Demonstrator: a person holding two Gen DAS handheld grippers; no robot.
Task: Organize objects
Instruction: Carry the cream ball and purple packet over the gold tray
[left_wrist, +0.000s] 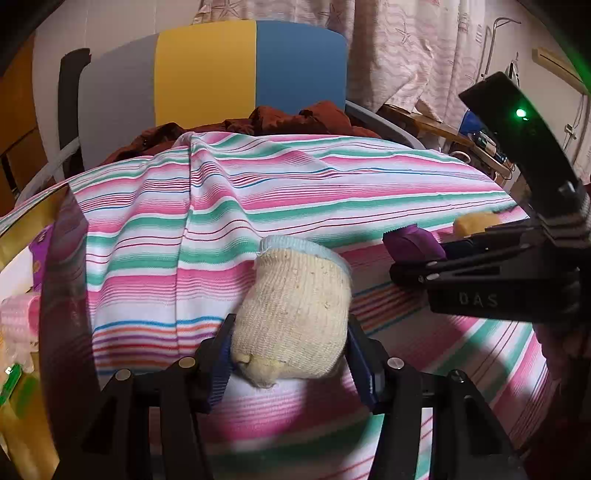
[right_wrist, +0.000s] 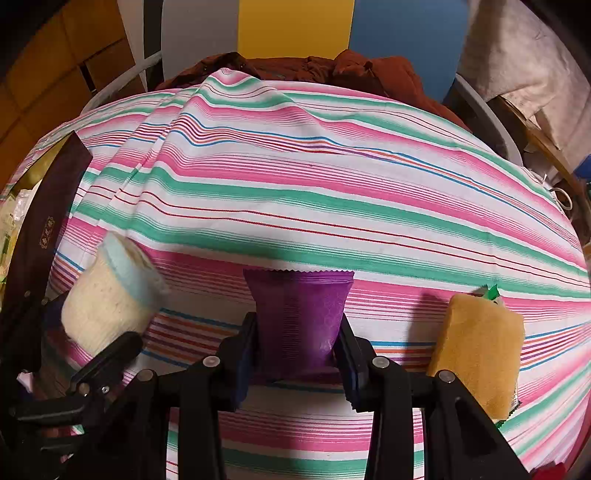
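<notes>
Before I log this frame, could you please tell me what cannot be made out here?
- Print on the dark box, right wrist view: too small.
- Sponge, left wrist view: mostly hidden behind the right claw.
- Purple packet bottom, right wrist view: hidden between the claw fingers.
- Items at left edge, left wrist view: blurred, cut off.

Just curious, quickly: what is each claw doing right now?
Left gripper: closed on the cream glove.
Right gripper: closed on the purple packet.

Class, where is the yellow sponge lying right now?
In the right wrist view the yellow sponge lies on the striped cloth, right of the purple packet held in the right tongs.
</notes>
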